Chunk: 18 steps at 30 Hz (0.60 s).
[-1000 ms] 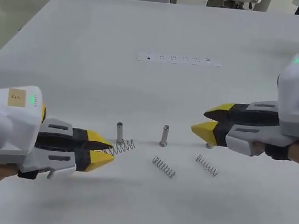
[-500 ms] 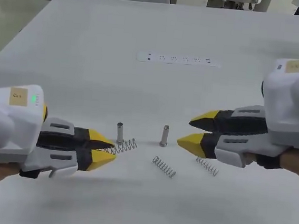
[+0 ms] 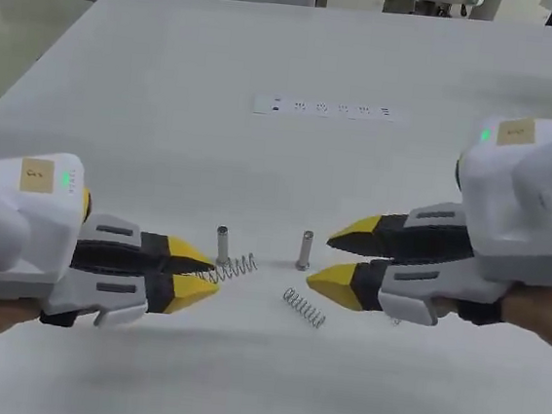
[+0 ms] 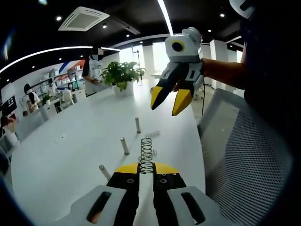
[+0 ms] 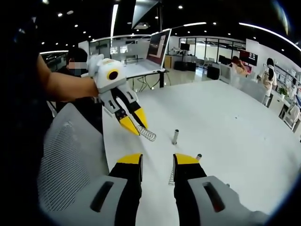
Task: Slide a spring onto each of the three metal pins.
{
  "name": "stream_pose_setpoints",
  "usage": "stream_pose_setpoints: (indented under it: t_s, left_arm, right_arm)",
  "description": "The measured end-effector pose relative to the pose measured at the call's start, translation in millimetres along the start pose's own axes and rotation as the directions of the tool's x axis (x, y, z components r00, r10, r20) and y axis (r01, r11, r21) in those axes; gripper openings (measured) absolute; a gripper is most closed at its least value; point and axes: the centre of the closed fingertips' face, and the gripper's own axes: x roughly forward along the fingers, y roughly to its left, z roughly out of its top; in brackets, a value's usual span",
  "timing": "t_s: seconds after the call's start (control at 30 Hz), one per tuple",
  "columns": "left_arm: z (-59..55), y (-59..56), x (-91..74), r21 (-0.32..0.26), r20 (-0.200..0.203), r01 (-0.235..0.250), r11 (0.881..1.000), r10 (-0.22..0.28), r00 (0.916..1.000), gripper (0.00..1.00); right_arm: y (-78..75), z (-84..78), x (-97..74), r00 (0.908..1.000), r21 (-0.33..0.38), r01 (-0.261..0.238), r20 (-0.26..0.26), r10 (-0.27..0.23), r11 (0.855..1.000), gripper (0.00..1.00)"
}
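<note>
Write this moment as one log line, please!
left gripper: shut on small coiled steel spring | right gripper: jaws open, empty | upright grey metal pins: bare

Open-plan office: desks [image 5: 235,113], monitor [image 5: 159,46], potted plant [image 4: 120,75] (strip lights [image 5: 114,16] overhead).

The right gripper [image 5: 157,165] holds its yellow-tipped fingers [image 5: 130,165] apart over a white desk [image 5: 230,113]. A loose spring [image 5: 170,178] lies between them. Beyond stands a metal pin [image 5: 175,136], with a second pin [image 5: 198,157] beside one finger. The left gripper [image 5: 136,125] pinches a held spring [image 5: 147,134].
</note>
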Motion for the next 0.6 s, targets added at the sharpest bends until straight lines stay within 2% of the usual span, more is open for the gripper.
stream_pose_setpoints:
  t_s: [0.6]
  left_arm:
    - [5.6,-2.3,0.9,0.013,0.009,0.006,1.000,-0.006,0.9999,0.02]
  right_arm:
    - [16.3,0.8,9.8,0.9982,-0.025,-0.058,-0.015,0.058,0.998,0.24]
